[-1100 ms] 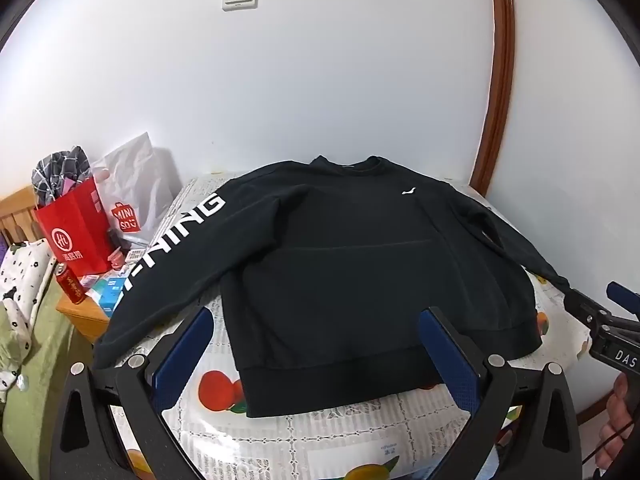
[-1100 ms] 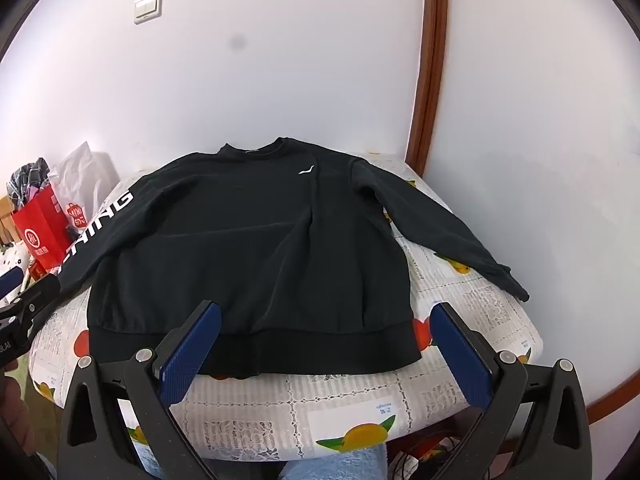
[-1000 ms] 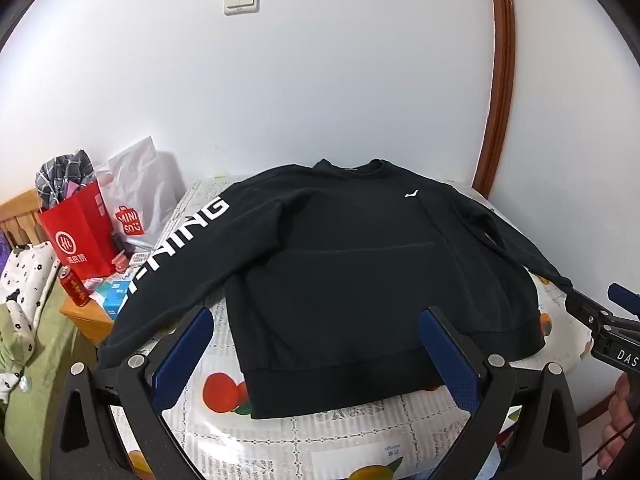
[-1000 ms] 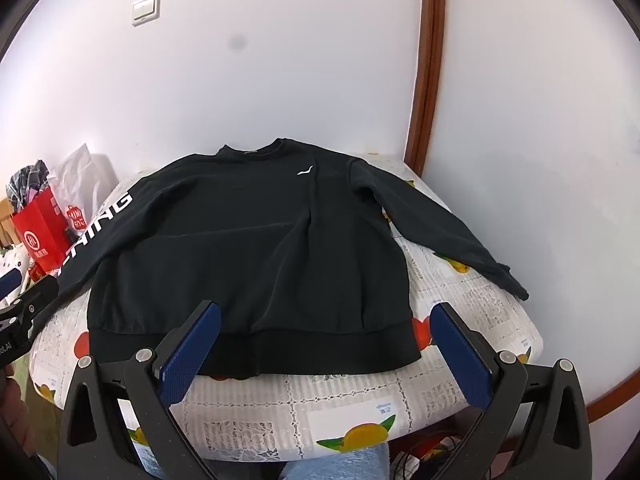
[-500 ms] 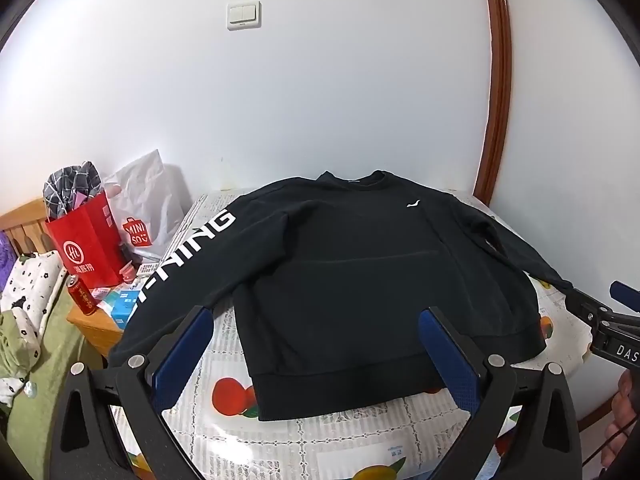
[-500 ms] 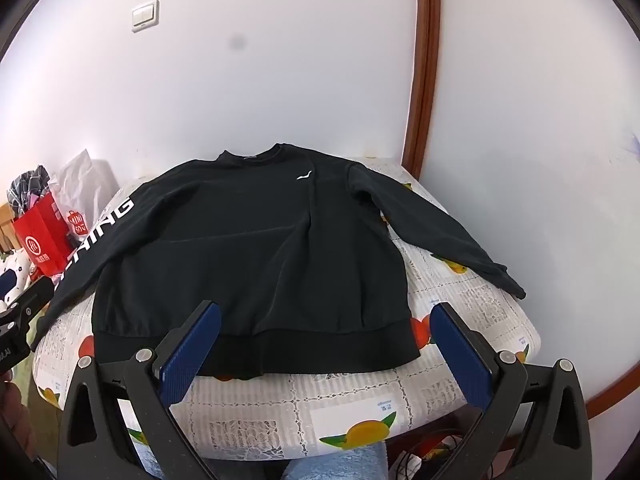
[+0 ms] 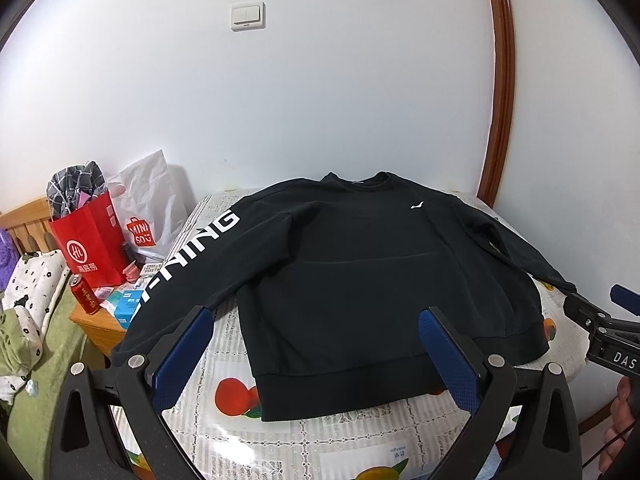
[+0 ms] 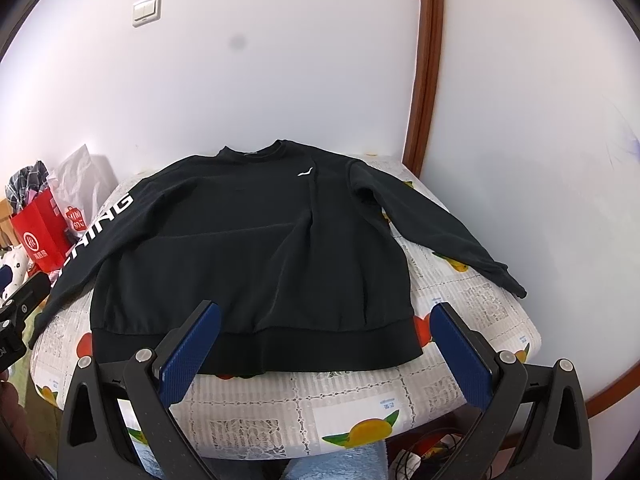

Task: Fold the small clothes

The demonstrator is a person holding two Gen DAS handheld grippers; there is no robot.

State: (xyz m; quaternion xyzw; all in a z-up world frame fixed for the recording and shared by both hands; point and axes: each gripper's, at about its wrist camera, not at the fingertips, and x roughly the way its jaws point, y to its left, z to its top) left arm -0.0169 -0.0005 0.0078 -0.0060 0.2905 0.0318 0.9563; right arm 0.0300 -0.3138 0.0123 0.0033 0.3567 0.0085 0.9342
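Note:
A black sweatshirt (image 7: 372,264) lies flat, front up, on a round table with a fruit-print cloth (image 7: 304,444). Its left sleeve, with white lettering (image 7: 192,248), hangs over the table's left edge. The right sleeve (image 8: 432,220) lies out toward the right edge. My left gripper (image 7: 316,356) is open and empty, above the hem near the front left. My right gripper (image 8: 324,348) is open and empty, above the hem (image 8: 280,348) at the front middle. The sweatshirt also fills the right wrist view (image 8: 248,240).
Left of the table stands a low wooden stand (image 7: 100,328) with a red paper bag (image 7: 88,240), a white plastic bag (image 7: 148,204), a red can (image 7: 84,294) and small boxes. A bed with green bedding (image 7: 36,360) lies further left. White walls and a brown door frame (image 7: 500,80) stand behind.
Both grippers have drawn back and risen slightly, so the sweatshirt sits a little lower and farther in both views. Both stay open. The sweatshirt has not moved.

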